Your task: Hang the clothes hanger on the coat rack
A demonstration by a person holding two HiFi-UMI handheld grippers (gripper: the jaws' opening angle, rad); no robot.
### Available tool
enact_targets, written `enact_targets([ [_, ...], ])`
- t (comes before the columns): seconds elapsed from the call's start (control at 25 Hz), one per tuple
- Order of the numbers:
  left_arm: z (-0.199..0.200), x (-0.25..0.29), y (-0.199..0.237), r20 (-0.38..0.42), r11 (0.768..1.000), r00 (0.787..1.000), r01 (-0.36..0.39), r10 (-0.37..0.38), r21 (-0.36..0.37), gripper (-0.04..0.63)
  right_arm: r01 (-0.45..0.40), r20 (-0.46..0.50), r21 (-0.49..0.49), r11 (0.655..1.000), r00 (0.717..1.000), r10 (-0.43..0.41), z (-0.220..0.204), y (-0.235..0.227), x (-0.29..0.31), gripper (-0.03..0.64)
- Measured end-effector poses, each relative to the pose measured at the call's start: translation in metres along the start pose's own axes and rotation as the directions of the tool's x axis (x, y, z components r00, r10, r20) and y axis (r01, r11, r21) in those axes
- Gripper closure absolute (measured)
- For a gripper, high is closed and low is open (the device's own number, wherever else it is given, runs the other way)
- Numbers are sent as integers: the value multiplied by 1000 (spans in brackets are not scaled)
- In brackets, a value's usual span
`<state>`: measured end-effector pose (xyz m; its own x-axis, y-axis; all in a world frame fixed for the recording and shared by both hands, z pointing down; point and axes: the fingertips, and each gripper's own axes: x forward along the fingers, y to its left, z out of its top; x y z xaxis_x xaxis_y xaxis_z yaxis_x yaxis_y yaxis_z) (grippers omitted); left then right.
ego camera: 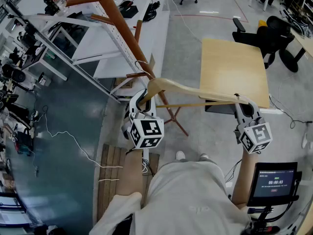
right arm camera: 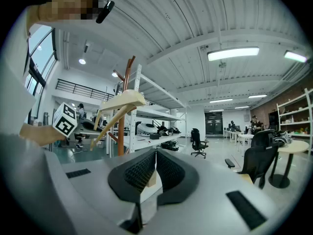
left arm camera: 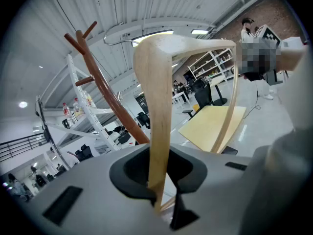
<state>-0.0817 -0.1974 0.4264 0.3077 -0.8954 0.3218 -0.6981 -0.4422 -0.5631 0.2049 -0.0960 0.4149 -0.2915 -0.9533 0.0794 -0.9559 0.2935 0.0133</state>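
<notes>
I hold a pale wooden clothes hanger [ego camera: 186, 89] level between both grippers. My left gripper [ego camera: 142, 98] is shut on its left end; in the left gripper view the wooden arm [left arm camera: 159, 106] runs up from between the jaws [left arm camera: 164, 190]. My right gripper [ego camera: 243, 103] is shut on the right end, with a bit of wood between its pads [right arm camera: 152, 173]. The hanger's metal hook [ego camera: 143, 65] lies close to a lower peg of the brown wooden coat rack [ego camera: 122, 21]; whether they touch I cannot tell. The rack [left arm camera: 105, 92] stands beyond the hook [left arm camera: 120, 35].
White metal shelving [ego camera: 98, 38] stands behind the rack. A light wooden table [ego camera: 234, 67] is under the hanger's right half, with a black office chair [ego camera: 266, 33] past it. A small screen [ego camera: 274, 182] stands at lower right, a wooden pallet [ego camera: 110, 175] at lower left.
</notes>
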Motion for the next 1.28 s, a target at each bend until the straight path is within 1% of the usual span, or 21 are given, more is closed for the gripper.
enact_targets([
  [0.28,-6,-19,3,-37,998,997,-63,63,1,531,-76,2,-15,997,997,76,2,4,10,604],
  [0.44,4,-18,24,-74,995,992,-101,100,-4,531,-151,8,-26,988,988,151,19,0,40,604],
  [0.6,7,-29,52,-102,988,983,-155,155,11,531,-236,31,-43,971,971,238,34,14,66,604],
  [0.76,6,-45,93,-135,974,965,-225,225,17,531,-342,59,-64,937,937,346,54,44,97,604],
  [0.96,2,-61,141,-183,947,930,-321,320,28,531,-459,93,-88,884,880,466,74,82,135,604],
  [1.16,9,-53,181,-209,925,901,-378,380,49,531,-539,129,-115,835,825,550,95,102,179,604],
  [1.28,19,-54,205,-207,915,892,-399,403,62,531,-573,141,-135,809,797,588,110,116,194,604],
])
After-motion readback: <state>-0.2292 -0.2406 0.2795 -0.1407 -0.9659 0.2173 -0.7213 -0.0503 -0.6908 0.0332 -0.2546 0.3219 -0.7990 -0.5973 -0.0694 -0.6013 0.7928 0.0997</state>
